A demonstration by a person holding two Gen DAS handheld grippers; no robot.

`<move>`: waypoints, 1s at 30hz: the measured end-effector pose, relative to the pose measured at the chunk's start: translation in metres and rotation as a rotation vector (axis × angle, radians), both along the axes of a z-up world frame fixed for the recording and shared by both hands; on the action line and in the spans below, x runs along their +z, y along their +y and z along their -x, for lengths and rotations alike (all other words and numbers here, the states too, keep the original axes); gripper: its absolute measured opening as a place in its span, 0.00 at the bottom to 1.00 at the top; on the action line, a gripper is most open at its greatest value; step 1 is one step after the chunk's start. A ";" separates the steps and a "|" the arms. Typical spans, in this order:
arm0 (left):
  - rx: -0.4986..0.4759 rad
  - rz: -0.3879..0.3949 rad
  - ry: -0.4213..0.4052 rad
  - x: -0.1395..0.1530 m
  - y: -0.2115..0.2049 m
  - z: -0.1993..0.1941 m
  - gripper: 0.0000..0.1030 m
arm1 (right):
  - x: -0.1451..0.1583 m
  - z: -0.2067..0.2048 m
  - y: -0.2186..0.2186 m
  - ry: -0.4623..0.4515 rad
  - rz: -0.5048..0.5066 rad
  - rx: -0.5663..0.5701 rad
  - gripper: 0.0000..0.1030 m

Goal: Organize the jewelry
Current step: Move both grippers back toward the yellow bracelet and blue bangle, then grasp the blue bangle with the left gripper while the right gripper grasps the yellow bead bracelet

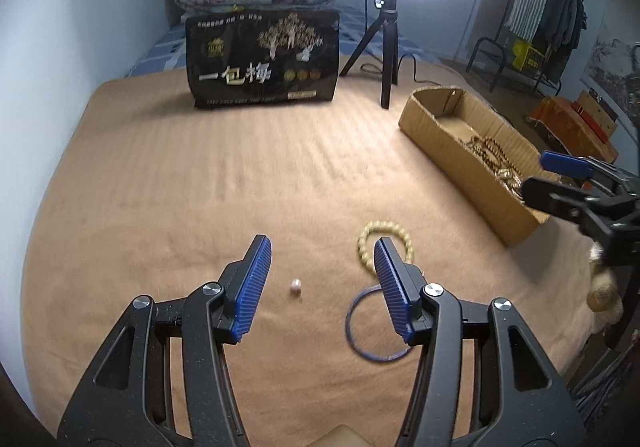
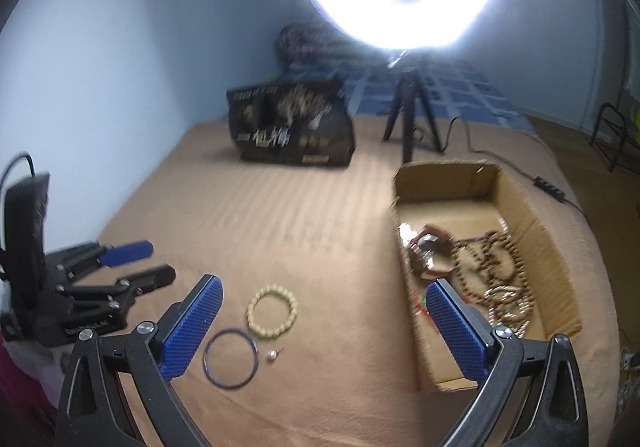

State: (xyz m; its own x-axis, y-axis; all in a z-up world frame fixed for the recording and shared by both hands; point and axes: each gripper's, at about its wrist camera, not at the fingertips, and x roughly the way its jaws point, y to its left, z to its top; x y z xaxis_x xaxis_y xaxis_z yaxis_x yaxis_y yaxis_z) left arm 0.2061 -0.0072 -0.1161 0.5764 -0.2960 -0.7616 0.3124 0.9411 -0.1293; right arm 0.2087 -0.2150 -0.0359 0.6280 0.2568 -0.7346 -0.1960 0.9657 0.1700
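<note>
The left gripper (image 1: 320, 279) has its blue pads apart with nothing between them, hanging over a small pale bead (image 1: 295, 285) on the tan blanket (image 1: 200, 187); its right pad covers part of the cream bead bracelet (image 1: 368, 243) and the thin blue ring (image 1: 360, 327). The right wrist view shows both of those whole, side by side and touching or nearly so, and the bead (image 2: 272, 355) just beside the ring (image 2: 230, 359). The right gripper (image 2: 324, 327) stands wide apart and empty, one pad near the bracelet (image 2: 273, 312), the other over the near end of the cardboard box (image 2: 532, 231). Only this view looks into the box: brown bead strands (image 2: 496, 271) and blurred pieces I cannot name. From the left wrist the box (image 1: 440, 131) wall hides most of its contents, and the right gripper (image 1: 540, 175) is cut off at the frame edge.
</note>
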 end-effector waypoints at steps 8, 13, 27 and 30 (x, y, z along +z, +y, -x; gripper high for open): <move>-0.059 0.033 0.076 -0.028 0.002 0.026 0.70 | -0.035 -0.013 0.024 0.096 -0.008 0.048 1.00; -0.106 0.036 0.115 -0.045 -0.014 0.040 0.70 | -0.050 -0.027 0.032 0.144 -0.033 0.056 1.00; -0.133 -0.008 0.161 -0.073 -0.047 0.039 0.71 | -0.103 -0.063 0.040 0.325 -0.019 0.029 0.63; -0.131 -0.009 0.167 -0.075 -0.050 0.037 0.71 | -0.106 -0.066 0.041 0.328 -0.012 0.026 0.59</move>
